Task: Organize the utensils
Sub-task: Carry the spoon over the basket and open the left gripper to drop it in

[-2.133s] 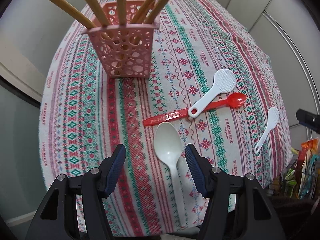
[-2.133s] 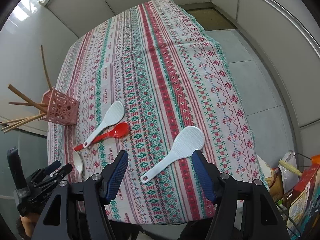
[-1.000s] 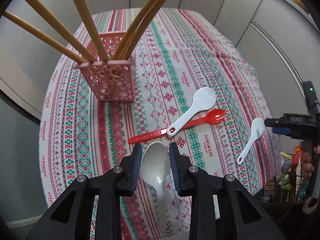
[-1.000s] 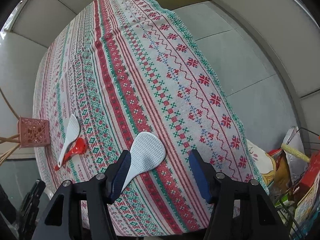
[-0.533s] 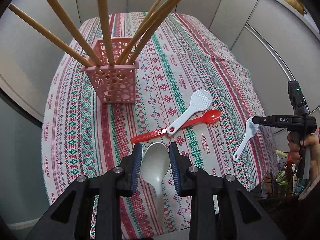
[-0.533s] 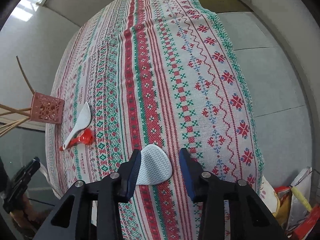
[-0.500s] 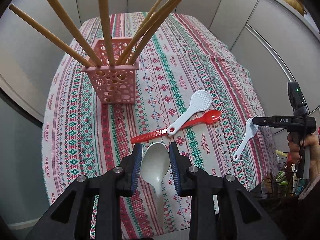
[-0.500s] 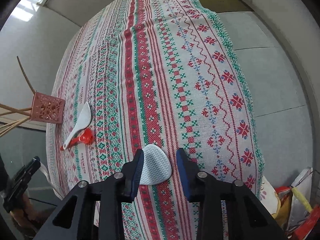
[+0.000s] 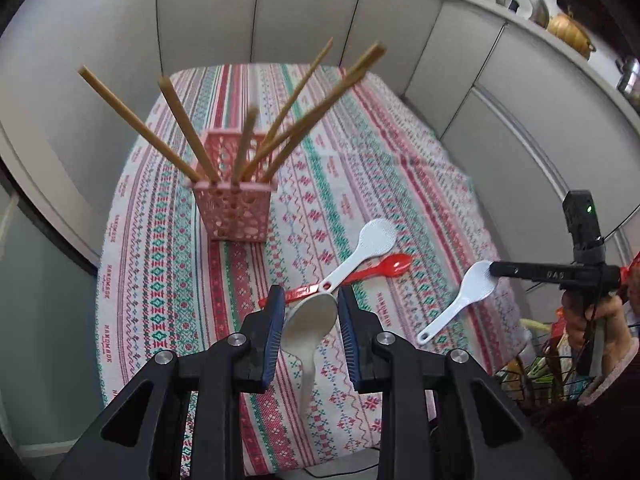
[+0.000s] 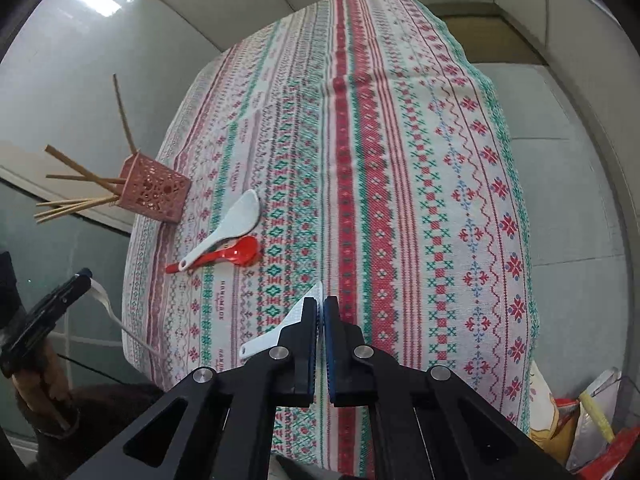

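So the left gripper (image 9: 311,320) is clamped on the white spoon's (image 9: 310,317) bowl, handle trailing back under the jaws; the pink basket (image 9: 235,212) sits ahead-left, nearer this hand. The right gripper (image 10: 320,322) has just squeezed onto the rice paddle (image 10: 298,322), probably edge-on.

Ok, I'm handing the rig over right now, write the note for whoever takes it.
Left gripper: shut on the white spoon by its bowl, handle hanging down.
Right gripper: jaws just closed edge-on on the white rice paddle, handle sticking out to the left.
On the tablecloth: a second white paddle lying across the red spoon. The pink holder holds only chopsticks.
Done: two utensils gripped, none stowed.
Left: likely drop both into the holder, then collect the remaining pair.
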Demonstrator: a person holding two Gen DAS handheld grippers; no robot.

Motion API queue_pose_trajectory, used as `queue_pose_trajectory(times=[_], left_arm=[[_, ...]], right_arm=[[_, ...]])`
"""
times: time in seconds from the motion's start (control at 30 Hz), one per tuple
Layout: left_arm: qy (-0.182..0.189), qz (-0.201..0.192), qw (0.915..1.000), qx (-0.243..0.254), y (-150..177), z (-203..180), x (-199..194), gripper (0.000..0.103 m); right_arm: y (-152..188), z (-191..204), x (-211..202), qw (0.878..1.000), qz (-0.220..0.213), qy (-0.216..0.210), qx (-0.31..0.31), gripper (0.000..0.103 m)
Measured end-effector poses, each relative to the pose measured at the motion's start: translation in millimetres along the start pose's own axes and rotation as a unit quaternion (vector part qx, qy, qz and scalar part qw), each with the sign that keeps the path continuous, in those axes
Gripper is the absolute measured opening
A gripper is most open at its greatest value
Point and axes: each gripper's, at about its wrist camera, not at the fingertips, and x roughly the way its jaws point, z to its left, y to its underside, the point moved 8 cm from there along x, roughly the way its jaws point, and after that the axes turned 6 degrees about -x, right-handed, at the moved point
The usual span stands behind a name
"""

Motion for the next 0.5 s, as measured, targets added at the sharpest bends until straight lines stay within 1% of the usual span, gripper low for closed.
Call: queue_pose_trajectory(times=[0.13,0.23,0.4,0.5], left_arm=[[0.013,-0.044,0.9989,-0.004,-14,-1,-32,0.028],[0.02,-0.077,0.9968,-0.009,-25,0,-55,0.028],[0.032,-0.132,0.9904,-0.028,-45,6,-94,0.028],[0.03,-0.167,0.9843,-0.047,-61,16,-117,0.028]], right_arm=[[-2,23,-9,1.0,0.0,0.016,0.0,0.003],[-5,37,-20,1.0,-0.01,0.019,0.0,0.003],[-17,60,-47,0.998,-0.049,0.029,-0.009,0.003],[-27,73,-65,0.996,-0.077,0.036,-0.015,0.003]])
